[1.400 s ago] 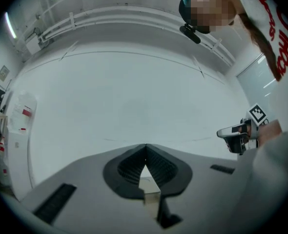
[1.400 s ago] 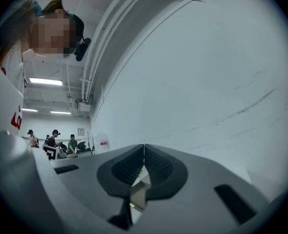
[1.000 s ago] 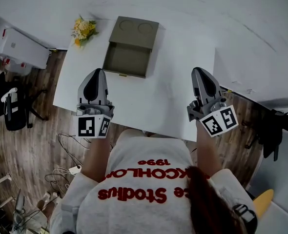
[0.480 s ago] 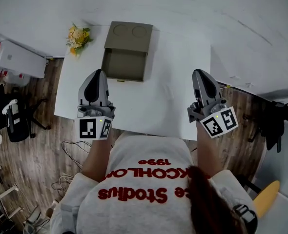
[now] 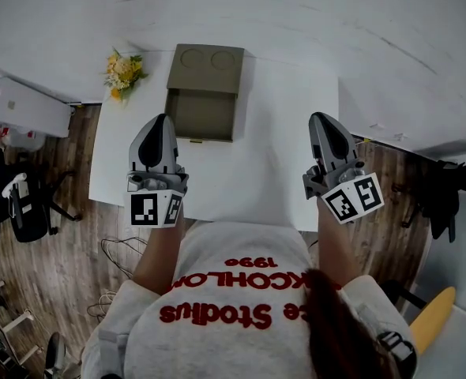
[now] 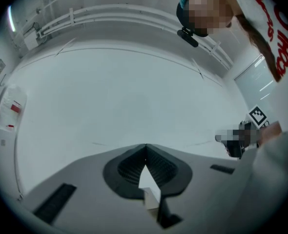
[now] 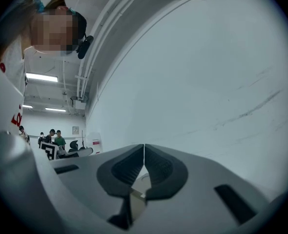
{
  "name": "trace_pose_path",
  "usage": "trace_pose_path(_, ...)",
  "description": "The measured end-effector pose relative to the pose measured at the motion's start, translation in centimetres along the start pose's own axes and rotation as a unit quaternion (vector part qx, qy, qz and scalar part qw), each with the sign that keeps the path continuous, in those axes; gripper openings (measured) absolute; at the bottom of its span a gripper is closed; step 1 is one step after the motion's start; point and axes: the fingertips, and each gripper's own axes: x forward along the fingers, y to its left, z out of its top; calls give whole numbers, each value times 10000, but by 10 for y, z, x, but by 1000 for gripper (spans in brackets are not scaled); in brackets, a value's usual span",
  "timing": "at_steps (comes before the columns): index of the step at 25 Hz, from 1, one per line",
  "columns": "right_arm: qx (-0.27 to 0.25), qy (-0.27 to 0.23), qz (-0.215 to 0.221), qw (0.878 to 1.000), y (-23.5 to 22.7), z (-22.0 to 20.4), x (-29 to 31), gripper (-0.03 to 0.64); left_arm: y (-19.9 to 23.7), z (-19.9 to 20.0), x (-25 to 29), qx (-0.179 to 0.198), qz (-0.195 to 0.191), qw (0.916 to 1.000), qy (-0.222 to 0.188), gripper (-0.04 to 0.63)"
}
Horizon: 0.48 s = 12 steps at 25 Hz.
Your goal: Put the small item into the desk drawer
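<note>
An olive desk drawer unit (image 5: 209, 68) stands at the far middle of the white desk (image 5: 241, 172). Its drawer (image 5: 201, 115) is pulled out toward me and looks empty. A tiny pale bit (image 5: 195, 141) sits at the drawer's front edge; I cannot tell what it is. My left gripper (image 5: 161, 121) hovers over the desk just left of the drawer front, shut, with nothing in it (image 6: 145, 147). My right gripper (image 5: 321, 119) is held over the desk's right side, also shut and empty (image 7: 144, 147). Both gripper views face the white wall.
A small bunch of yellow flowers (image 5: 121, 71) lies at the desk's far left corner. White boxes (image 5: 28, 105) and an office chair (image 5: 20, 204) stand on the wooden floor to the left, with cables (image 5: 110, 243) below. A dark stand (image 5: 446, 200) is at right.
The left gripper has edged forward alongside the drawer front. The right gripper has stayed put. The desk sits slightly lower in the head view.
</note>
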Motion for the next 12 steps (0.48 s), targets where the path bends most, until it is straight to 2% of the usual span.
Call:
trace_pose_path(8, 104, 733, -98, 9972, -6, -51, 13, 11, 0, -42, 2, -228, -83, 9988, 416, 8)
trace_pose_path(12, 139, 1177, -178, 9928, -10, -85, 15, 71, -2, -62, 0, -344, -145, 9973, 633, 8)
